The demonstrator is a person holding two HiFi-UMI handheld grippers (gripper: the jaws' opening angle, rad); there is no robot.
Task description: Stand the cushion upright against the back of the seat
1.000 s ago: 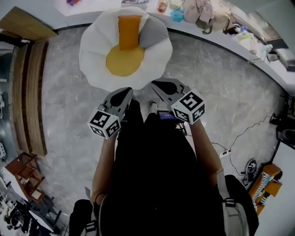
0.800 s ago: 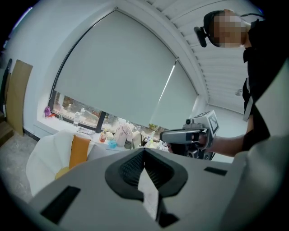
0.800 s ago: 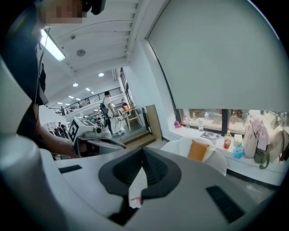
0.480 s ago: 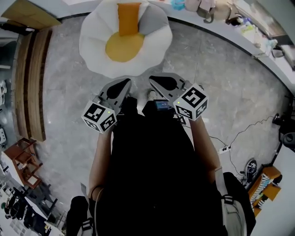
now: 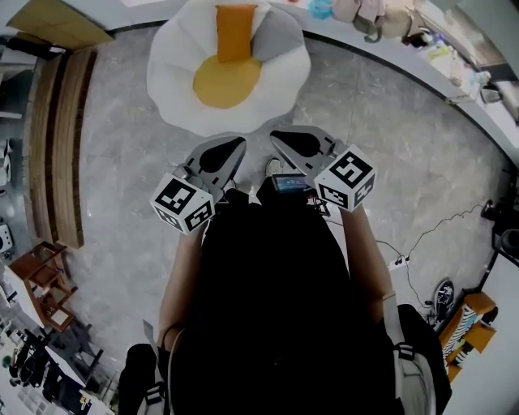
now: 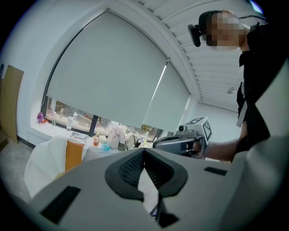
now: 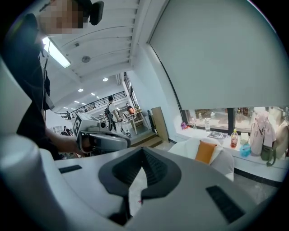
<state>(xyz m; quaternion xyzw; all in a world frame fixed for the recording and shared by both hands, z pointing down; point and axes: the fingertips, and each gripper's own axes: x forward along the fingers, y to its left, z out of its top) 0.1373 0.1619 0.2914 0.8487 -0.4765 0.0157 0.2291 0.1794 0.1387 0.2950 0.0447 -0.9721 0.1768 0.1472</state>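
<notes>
Far left in the head view: wooden steps (image 5: 61, 146) along the edge of the grey floor (image 5: 122, 186).

Next over, left gripper (image 5: 237, 146), held out in front of the person, jaws clenched together with nothing between them. Same closed jaws in the left gripper view (image 6: 144, 155), tipped only slightly downward.

At top centre, white petal-shaped seat (image 5: 174, 73) resting on the floor, well apart from both grippers. Orange cushion (image 5: 235, 32) upright on it, propped against the seat's back, lower edge meeting the round yellow pad (image 5: 227, 81). Also seen standing tall from the left gripper view (image 6: 73, 154) and from the right gripper view (image 7: 205, 151).

Just beside the left gripper, right gripper (image 5: 276, 136), likewise pointed toward the seat, jaws pressed shut and empty (image 7: 142, 151).

Far right, curved white counter (image 5: 422, 69) under the window, carrying bags (image 5: 361, 10) and bottles.
</notes>
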